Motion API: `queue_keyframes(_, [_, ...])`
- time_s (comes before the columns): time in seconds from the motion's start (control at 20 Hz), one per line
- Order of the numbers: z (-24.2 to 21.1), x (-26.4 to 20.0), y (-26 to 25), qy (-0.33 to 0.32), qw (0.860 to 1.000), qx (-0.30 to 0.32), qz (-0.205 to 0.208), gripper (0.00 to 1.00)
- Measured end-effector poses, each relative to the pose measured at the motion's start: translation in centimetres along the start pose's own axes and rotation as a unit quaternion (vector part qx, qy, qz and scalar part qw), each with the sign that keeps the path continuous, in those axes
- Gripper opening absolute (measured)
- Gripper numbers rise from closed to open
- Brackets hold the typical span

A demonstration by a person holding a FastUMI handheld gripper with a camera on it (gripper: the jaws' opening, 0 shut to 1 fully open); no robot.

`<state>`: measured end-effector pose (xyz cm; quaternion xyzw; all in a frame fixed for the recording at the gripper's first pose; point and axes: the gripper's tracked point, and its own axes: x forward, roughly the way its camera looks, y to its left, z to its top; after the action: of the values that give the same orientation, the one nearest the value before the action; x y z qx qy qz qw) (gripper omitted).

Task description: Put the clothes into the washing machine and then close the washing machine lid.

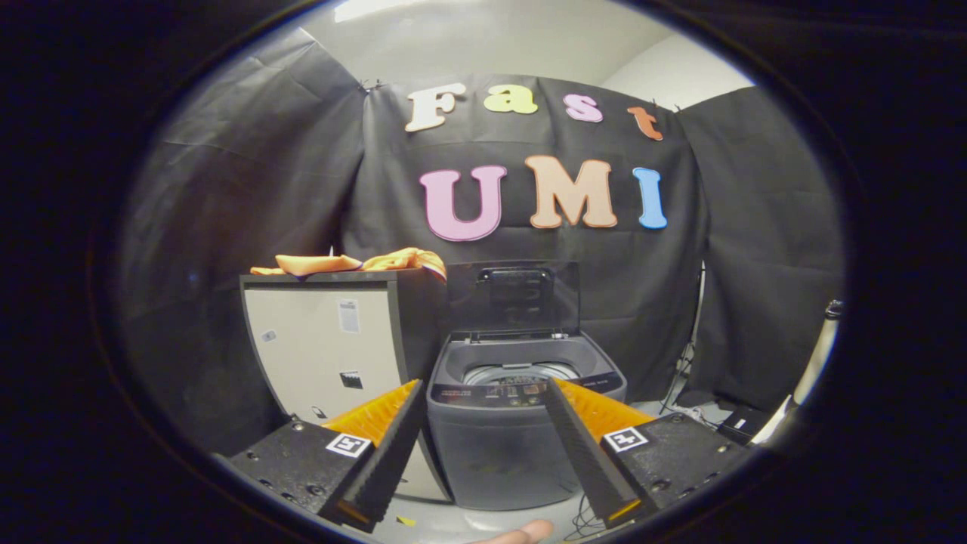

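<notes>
Black-cloth booth wall behind everything. Claw (pixel 483 446) spread wide, holding nothing; washing machine (pixel 521 423) just ahead between its fingers, lid (pixel 514 296) propped upright. Orange clothes (pixel 355 262) lie beyond-left atop a grey cabinet (pixel 332 347) beside the machine.

Tongs (pixel 483 446) spread wide, fingers (pixel 393 446) apart, gripping nothing, level.
</notes>
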<state>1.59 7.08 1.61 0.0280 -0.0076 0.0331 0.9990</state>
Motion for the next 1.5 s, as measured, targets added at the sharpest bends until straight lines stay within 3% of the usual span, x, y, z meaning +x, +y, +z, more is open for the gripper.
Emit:
queue_keyframes(0.35, [6.2, 4.2, 11.1, -0.035, 0.997, -0.016, 0.062, 0.97])
queue_keyframes(0.6, [10.1, 8.4, 16.2, -0.033, 0.998, -0.005, 0.062, 0.96])
queue_keyframes(1.05, [16.8, 15.3, 18.8, -0.022, 0.999, 0.002, 0.024, 0.95])
queue_keyframes(1.2, [19.4, 18.0, 20.0, -0.028, 0.999, 0.011, 0.033, 0.95])
queue_keyframes(1.5, [19.5, 24.4, 20.5, 0.006, 0.999, 0.028, 0.041, 0.93])
